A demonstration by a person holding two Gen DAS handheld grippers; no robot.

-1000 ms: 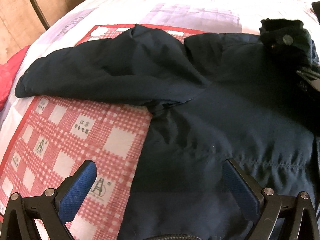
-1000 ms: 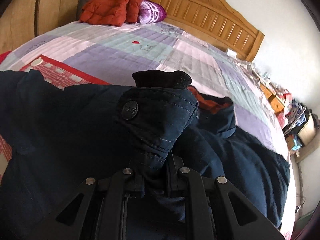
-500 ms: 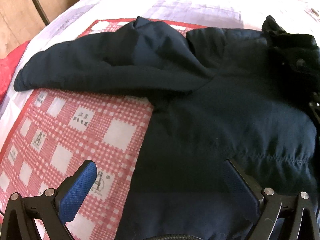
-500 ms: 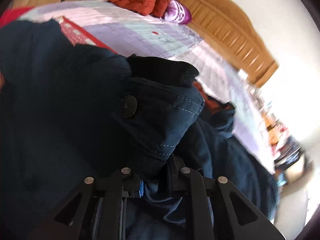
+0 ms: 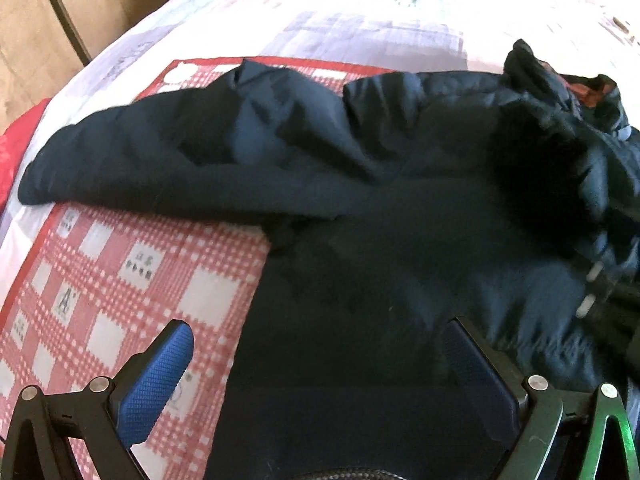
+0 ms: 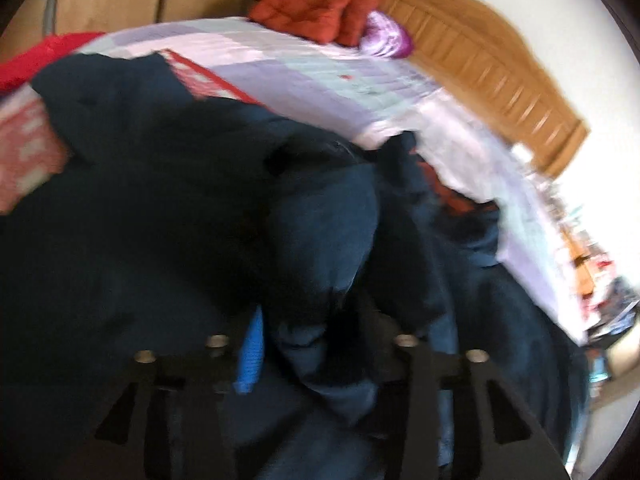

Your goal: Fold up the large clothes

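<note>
Closest to me, the left gripper [image 5: 316, 364] hangs low over the hem side of the navy jacket [image 5: 380, 248] with its blue pads [image 5: 154, 380] spread wide, holding nothing. The right gripper [image 6: 308, 344] is pressed onto a bunched fold of the jacket's sleeve [image 6: 324, 240]; that view is smeared by motion, so exactly what part it pinches is hard to make out. The jacket lies across a red checked mat [image 5: 104, 280] on the quilted bed [image 5: 360, 16], its other sleeve [image 5: 132, 168] stretched out to the left edge. I reckon the sleeve is being carried across the body. To do it well, lay it flat and straight over the chest before letting go, and use the free left gripper to pin the body so it doesn't drag. Beyond, a red bundle [image 6: 312, 8] sits by the wooden headboard [image 6: 480, 64].
</note>
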